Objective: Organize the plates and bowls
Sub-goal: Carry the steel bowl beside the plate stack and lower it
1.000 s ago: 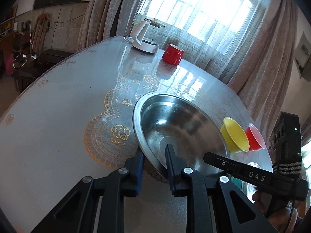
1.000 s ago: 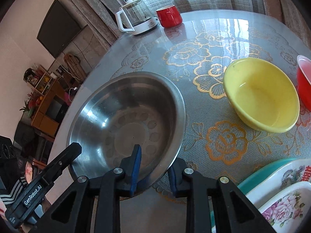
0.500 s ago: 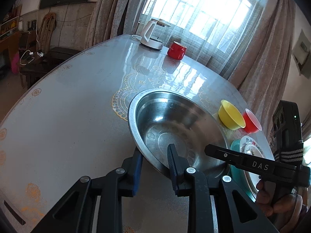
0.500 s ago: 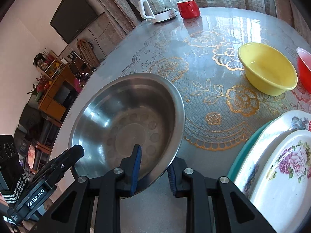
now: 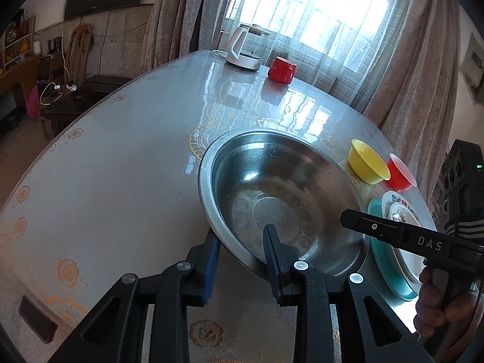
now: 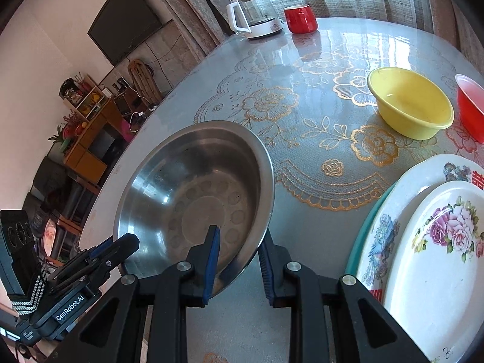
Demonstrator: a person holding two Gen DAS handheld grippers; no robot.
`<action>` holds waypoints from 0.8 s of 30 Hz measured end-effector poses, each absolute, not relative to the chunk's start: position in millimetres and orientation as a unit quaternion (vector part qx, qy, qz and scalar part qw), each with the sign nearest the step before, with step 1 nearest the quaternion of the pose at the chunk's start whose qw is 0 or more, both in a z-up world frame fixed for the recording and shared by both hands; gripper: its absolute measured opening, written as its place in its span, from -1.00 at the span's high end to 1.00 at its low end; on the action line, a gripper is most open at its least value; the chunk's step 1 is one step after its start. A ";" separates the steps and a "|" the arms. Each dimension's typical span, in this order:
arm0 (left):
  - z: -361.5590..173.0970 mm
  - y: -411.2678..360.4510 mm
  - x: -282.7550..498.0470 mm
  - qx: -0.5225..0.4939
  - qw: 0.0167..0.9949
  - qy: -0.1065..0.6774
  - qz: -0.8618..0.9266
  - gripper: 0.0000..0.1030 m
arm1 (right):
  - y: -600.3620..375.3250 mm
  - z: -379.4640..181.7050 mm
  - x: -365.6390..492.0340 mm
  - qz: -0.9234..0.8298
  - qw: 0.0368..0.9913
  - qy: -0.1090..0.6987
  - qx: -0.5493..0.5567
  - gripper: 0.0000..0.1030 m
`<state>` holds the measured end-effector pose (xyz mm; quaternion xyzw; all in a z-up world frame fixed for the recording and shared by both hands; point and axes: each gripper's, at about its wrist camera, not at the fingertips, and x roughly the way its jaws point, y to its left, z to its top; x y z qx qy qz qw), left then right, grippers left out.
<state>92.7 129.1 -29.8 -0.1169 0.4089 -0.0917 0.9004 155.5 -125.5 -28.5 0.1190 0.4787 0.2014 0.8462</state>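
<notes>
Currently: steel bowl [image 5: 281, 193] on worktop [image 5: 121, 181], near edge | left gripper [image 5: 242, 245] fingers straddle its rim, just opening, left pad at wall | right gripper [image 6: 239, 252] clamps rim | yellow bowl [image 6: 408, 103], stacked plates [image 6: 423, 242] beside.

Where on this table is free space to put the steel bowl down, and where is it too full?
Free: the wide bare tabletop left of the steel bowl, and the stretch between it and the kettle. Crowded: the right side, with the yellow bowl, red bowl and stacked plates.
</notes>
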 end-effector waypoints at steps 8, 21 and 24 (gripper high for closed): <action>-20.3 127.9 85.0 -0.080 0.913 0.394 -0.069 0.20 | -138.4 -16.0 151.6 0.201 0.862 0.448 0.125 0.49; 10.3 100.0 79.4 -0.026 0.937 0.344 -0.053 0.19 | -168.4 -10.4 139.5 0.188 0.876 0.421 0.145 0.40; 9.4 88.9 81.6 -0.018 0.935 0.347 -0.066 0.18 | -179.4 -9.0 138.2 0.180 0.878 0.416 0.154 0.35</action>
